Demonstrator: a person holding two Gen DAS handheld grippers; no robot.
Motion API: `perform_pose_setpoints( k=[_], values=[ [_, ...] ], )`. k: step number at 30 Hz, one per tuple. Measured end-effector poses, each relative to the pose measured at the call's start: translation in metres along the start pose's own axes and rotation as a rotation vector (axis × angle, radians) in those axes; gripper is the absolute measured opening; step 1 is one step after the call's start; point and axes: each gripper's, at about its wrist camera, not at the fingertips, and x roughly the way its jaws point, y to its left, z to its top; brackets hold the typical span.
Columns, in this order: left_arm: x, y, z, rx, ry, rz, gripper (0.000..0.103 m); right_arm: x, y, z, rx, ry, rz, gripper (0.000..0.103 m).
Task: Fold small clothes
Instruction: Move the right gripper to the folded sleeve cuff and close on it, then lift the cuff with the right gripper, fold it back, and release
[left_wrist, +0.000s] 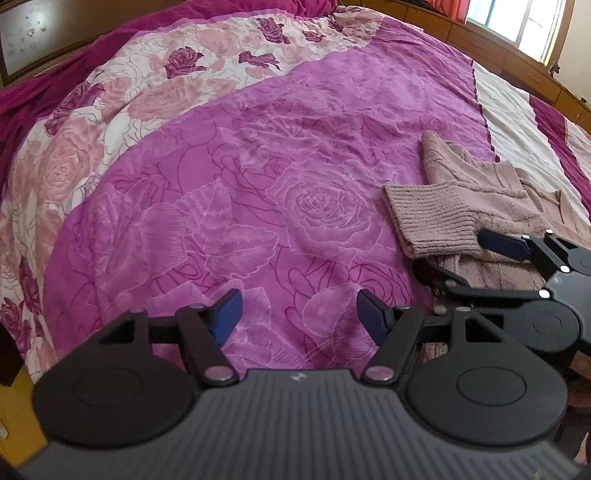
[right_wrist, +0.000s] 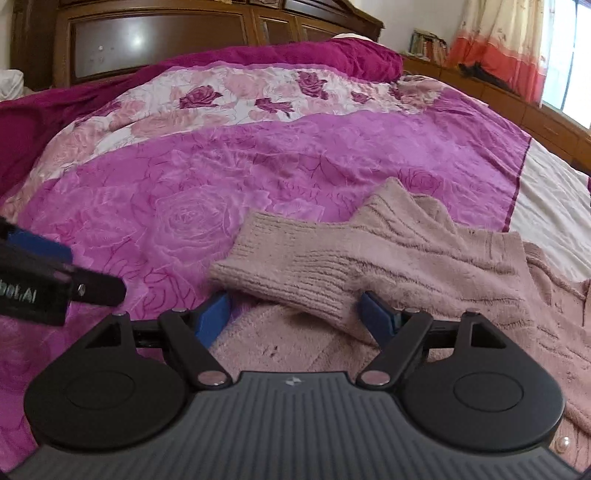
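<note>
My left gripper (left_wrist: 297, 314) hangs over the purple rose bedspread (left_wrist: 229, 192) with its fingers (left_wrist: 227, 314) spread wide and nothing between them. My right gripper (right_wrist: 295, 317) is also spread, its blue fingers (right_wrist: 375, 317) on either side of the ribbed cuff (right_wrist: 288, 273) of the pink sweater (right_wrist: 443, 266), which lies rumpled on the bed to my right, its sleeve folded across the body.

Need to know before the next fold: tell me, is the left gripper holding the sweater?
No. The left gripper is open over bare bedspread, with the sweater off to its right.
</note>
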Motion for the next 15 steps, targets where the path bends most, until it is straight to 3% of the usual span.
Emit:
perform_pose_setpoints(
  k=[3,5,7,15],
  values=[
    [0.0,-0.001,-0.001,0.006,0.001,0.002,0.07,0.001,-0.004,0.003,0.046,-0.029,-0.019,0.071],
    [0.0,-0.001,-0.001,0.007,0.001,0.001,0.07,-0.001,-0.009,0.005,0.078,-0.049,-0.032,0.041],
    [0.0,-0.002,0.0,0.006,0.001,0.0,0.07,-0.004,-0.019,0.007,0.123,-0.063,-0.026,0.019],
    [-0.005,-0.017,0.003,0.028,-0.016,-0.037,0.07,-0.04,-0.063,0.014,0.308,-0.192,-0.038,0.01]
  ],
)
